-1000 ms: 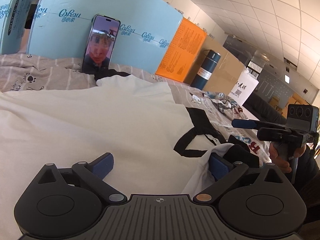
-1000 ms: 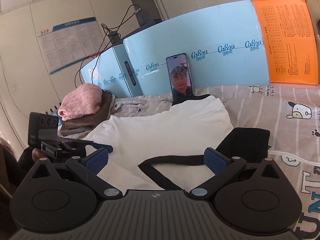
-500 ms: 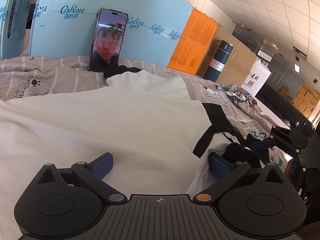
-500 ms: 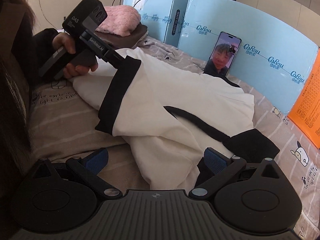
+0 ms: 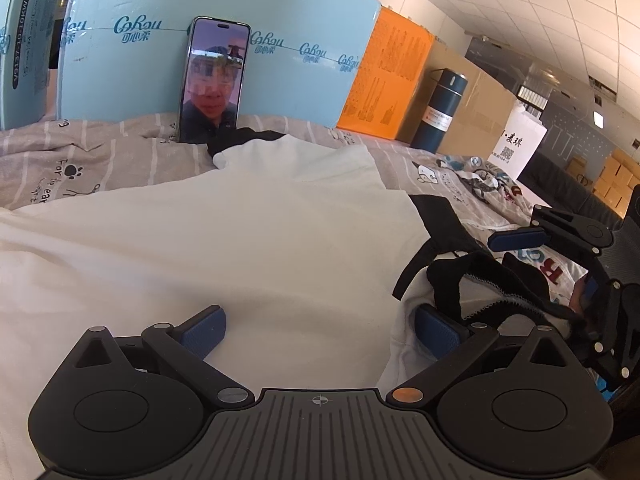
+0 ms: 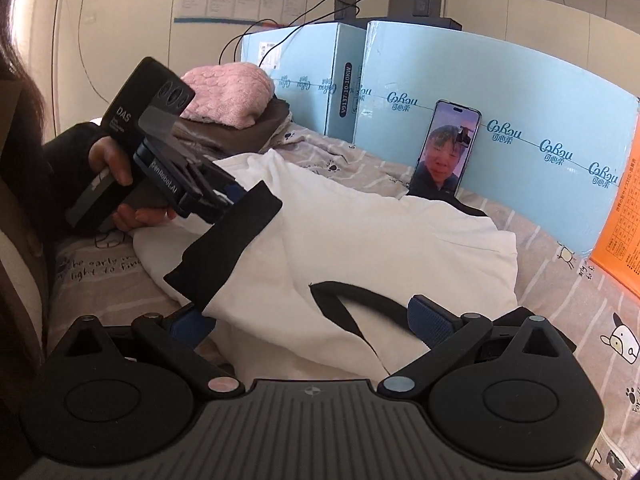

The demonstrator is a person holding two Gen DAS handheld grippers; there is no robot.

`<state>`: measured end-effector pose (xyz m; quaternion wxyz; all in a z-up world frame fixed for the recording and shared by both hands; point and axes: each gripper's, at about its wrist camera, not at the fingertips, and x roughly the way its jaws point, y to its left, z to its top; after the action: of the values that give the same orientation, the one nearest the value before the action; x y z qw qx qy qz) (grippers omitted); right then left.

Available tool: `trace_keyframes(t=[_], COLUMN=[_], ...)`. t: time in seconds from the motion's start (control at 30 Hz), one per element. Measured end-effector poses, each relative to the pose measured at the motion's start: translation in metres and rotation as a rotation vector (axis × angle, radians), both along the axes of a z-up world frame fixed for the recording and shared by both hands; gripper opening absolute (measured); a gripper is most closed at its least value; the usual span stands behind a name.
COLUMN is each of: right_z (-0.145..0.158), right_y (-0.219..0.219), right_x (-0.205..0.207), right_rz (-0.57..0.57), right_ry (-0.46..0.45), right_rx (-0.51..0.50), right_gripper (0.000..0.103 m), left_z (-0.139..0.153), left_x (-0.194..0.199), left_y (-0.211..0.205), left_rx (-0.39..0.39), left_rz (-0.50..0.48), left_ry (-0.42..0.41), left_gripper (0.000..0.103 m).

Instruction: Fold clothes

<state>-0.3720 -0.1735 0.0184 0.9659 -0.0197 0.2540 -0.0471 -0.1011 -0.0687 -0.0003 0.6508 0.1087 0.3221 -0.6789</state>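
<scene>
A white garment with black trim (image 5: 248, 240) lies on the bed, its body also in the right wrist view (image 6: 380, 240). My left gripper (image 5: 320, 330) is open, its fingers spread low over the white cloth near the black hem (image 5: 472, 280). In the right wrist view the left gripper (image 6: 216, 196) sits by a black cuff (image 6: 228, 248), which stands lifted; whether it grips it I cannot tell. My right gripper (image 6: 308, 320) is open, with white cloth between its fingers. It shows at the right of the left wrist view (image 5: 520, 240).
A phone (image 5: 214, 80) leans on light blue boxes (image 5: 280, 20) at the back. An orange box (image 5: 384, 80), a dark flask (image 5: 440, 112) and a white bag (image 5: 520, 140) stand right. Pink and brown folded clothes (image 6: 232, 100) lie back left. The bed sheet (image 5: 80, 160) is grey and printed.
My right gripper has come down and closer to the garment's hem, which now lies between its fingers. The left gripper has held near the black cuff, shifting slightly.
</scene>
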Motion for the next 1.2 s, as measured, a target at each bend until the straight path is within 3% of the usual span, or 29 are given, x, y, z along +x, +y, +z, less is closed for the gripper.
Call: trace_keyframes(t=[0.17, 0.37, 0.47, 0.5, 0.67, 1.0, 1.03, 1.1, 1.17, 1.2], right_z=[0.005, -0.011, -0.016, -0.016, -0.018, -0.016, -0.017, -0.017, -0.014, -0.013], right_y=[-0.037, -0.067, -0.072, -0.072, -0.076, -0.088, -0.086, -0.085, -0.086, -0.087], right_x=[0.018, 0.042, 0.047, 0.049, 0.065, 0.096, 0.096, 0.095, 0.088, 0.085], right_rz=[-0.058, -0.055, -0.056, -0.055, -0.076, -0.033, -0.029, -0.022, -0.023, -0.024], right_ry=[-0.035, 0.000, 0.008, 0.017, 0.083, 0.162, 0.158, 0.144, 0.103, 0.083], right_rx=[0.166, 0.399, 0.469, 0.469, 0.443, 0.399, 0.383, 0.358, 0.355, 0.353], right_gripper=[0.102, 0.100, 0.096, 0.088, 0.069, 0.067, 0.061, 0.029, 0.014, 0.012], left_z=[0.001, 0.000, 0.001, 0.001, 0.008, 0.022, 0.022, 0.021, 0.021, 0.020], left_x=[-0.001, -0.001, -0.001, -0.001, -0.003, -0.013, -0.013, -0.014, -0.014, -0.014], left_y=[0.001, -0.001, 0.000, 0.001, 0.009, 0.041, 0.044, 0.050, 0.053, 0.053], left_rx=[-0.003, 0.009, 0.004, 0.001, -0.034, -0.064, -0.062, -0.064, -0.068, -0.069], left_rz=[0.013, 0.022, 0.021, 0.019, 0.001, -0.054, -0.053, -0.057, -0.071, -0.080], left_ry=[-0.017, -0.039, -0.034, -0.032, -0.042, -0.152, -0.158, -0.169, -0.167, -0.163], left_gripper=[0.102, 0.102, 0.102, 0.102, 0.102, 0.102, 0.102, 0.102, 0.102, 0.102])
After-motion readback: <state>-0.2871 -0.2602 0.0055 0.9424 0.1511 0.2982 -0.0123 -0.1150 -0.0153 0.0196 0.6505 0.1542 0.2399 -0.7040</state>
